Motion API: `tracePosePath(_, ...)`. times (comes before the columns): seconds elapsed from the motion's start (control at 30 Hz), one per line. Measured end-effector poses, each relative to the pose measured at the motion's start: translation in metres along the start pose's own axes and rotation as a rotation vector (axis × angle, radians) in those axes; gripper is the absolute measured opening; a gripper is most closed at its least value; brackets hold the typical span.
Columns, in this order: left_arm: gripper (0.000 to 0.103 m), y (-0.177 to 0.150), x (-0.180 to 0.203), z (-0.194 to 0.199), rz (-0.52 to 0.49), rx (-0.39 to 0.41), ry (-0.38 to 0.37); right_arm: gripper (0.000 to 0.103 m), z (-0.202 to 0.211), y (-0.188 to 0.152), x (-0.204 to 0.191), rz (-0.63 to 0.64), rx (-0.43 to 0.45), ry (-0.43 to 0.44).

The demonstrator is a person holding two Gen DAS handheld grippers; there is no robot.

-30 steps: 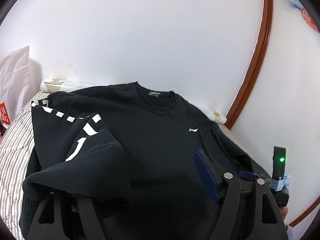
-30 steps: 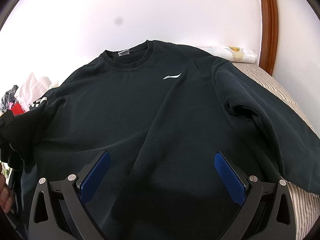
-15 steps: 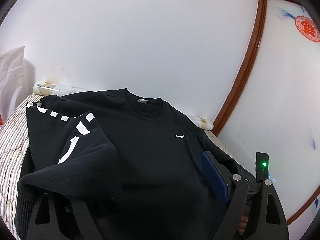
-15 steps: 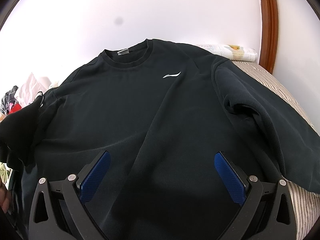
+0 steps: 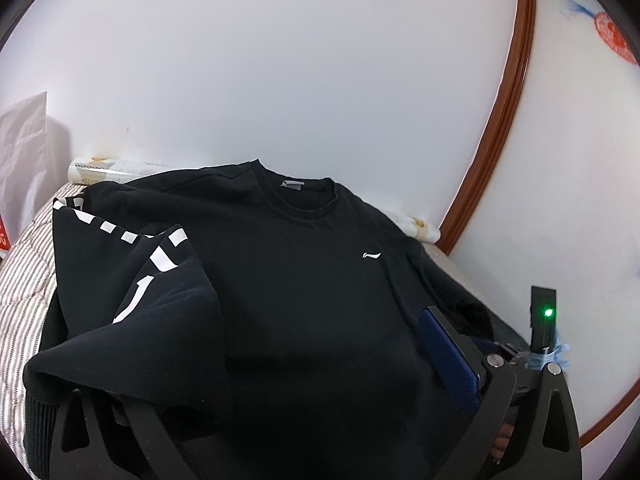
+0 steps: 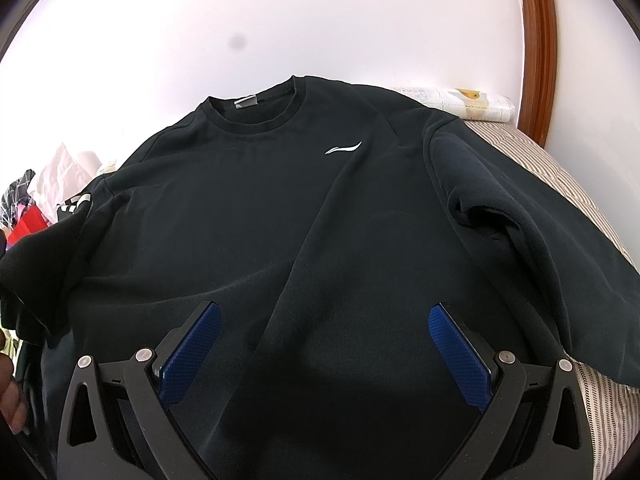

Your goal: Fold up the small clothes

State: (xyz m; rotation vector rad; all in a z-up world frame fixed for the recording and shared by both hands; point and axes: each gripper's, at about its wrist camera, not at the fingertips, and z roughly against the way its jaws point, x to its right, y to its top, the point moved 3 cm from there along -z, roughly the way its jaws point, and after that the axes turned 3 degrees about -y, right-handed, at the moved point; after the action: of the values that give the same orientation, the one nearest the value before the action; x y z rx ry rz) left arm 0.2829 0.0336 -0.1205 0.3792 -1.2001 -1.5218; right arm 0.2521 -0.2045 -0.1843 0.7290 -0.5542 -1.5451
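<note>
A: What lies ahead of the two tools?

B: A black sweatshirt (image 6: 304,208) is spread front side up on a bed with a striped cover (image 6: 560,176). Its round collar is at the far end from both tools, close to a white wall (image 6: 280,20). A small white logo (image 6: 343,148) sits on the chest, ahead of the right tool and slightly to its right.

A: How does the right tool stand?

B: The right tool (image 6: 324,340) hovers over the lower part of the sweatshirt. Its two blue pads (image 6: 456,354) stand wide apart with only flat cloth lying below and between them; they grip nothing.

A: And the left tool?

B: The left tool (image 5: 288,364) has just been opening its jaws, and they are now spread wide. One sleeve (image 5: 136,292), with white block markings, is folded inward across the body and drapes over the tool's left finger, hiding that pad. The right blue pad (image 5: 448,356) stands clear of the cloth, so nothing is clamped.

A: What else is nearby?

B: Beyond the collar, a patterned rolled item (image 6: 468,102) lies along the wall. To the right of both tools runs a curved brown wooden frame (image 5: 504,120). Far left of the right tool is a heap of mixed clothing (image 6: 28,208).
</note>
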Motion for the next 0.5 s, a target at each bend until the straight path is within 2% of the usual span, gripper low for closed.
tracePosePath(0.27,0.103,-0.004,0.004,-0.007,-0.028,-0.035,0.023,0.102,-0.001,0.0,0.0,0.0,0.0,0.0)
tracePosePath(0.5,0.103,-0.004,0.0,-0.014,-0.001,-0.073,-0.002,0.102,-0.001,0.0,0.0,0.001,0.0,-0.001)
